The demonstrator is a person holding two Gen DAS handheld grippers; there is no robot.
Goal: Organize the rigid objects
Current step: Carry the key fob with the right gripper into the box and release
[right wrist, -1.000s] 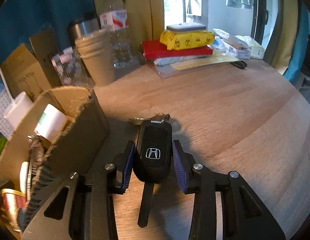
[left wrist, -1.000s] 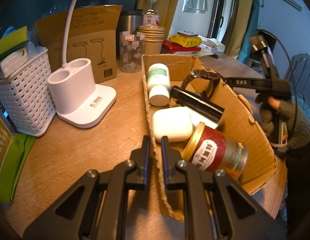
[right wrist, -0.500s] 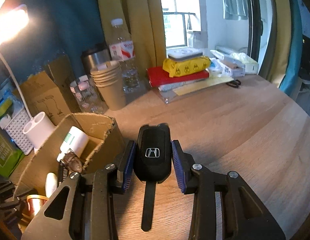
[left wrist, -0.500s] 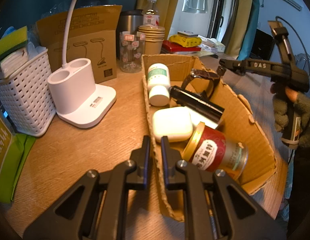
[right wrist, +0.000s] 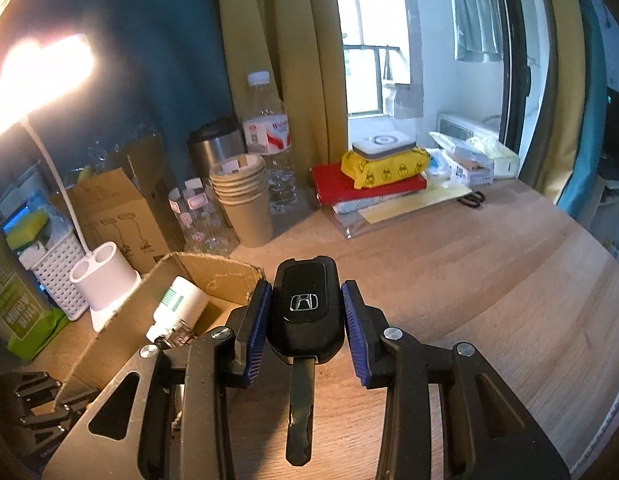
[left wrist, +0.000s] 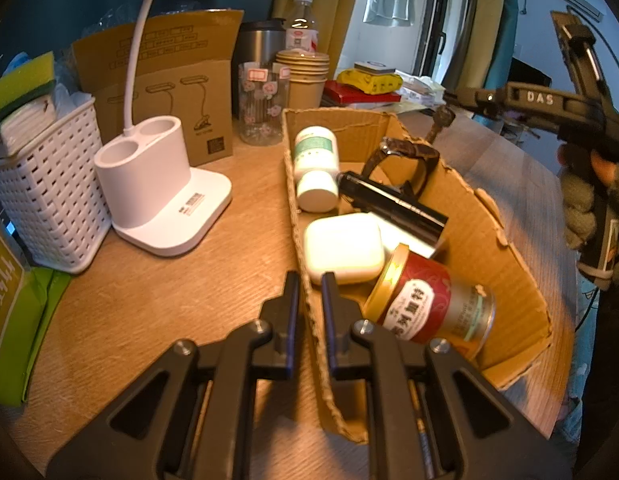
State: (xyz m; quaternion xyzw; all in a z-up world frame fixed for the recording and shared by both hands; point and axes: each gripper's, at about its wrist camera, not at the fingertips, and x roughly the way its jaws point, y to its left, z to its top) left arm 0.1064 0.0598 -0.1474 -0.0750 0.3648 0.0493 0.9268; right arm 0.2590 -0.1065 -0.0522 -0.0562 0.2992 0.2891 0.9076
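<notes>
- Holding the car key (right wrist: 306, 312) in the air, the right gripper (right wrist: 307, 322) has its jaws clamped on the two sides of the black fob, above the table (right wrist: 489, 280) and just beside the far corner of the cardboard box (right wrist: 213, 276).
- The left gripper (left wrist: 308, 312) has its jaws pressed on the near wall of the same box (left wrist: 465, 200), one finger inside and one outside.
- A risk, in my judgement: the fob is smooth and held only by its edges, so it may slip or turn between the pads (right wrist: 256, 328) when it is tilted over the box.
- If released too early, the key could hit the torn rim and fall outside on the table.
- The box is already full with a white bottle (left wrist: 315, 168), a white case (left wrist: 343, 248), a red tin (left wrist: 425, 304) and a watch (left wrist: 405, 156); the key may land on them and bounce.
- The long axis of the key runs along the fingers: the metal blade points back toward the camera, the fob end points forward.
</notes>
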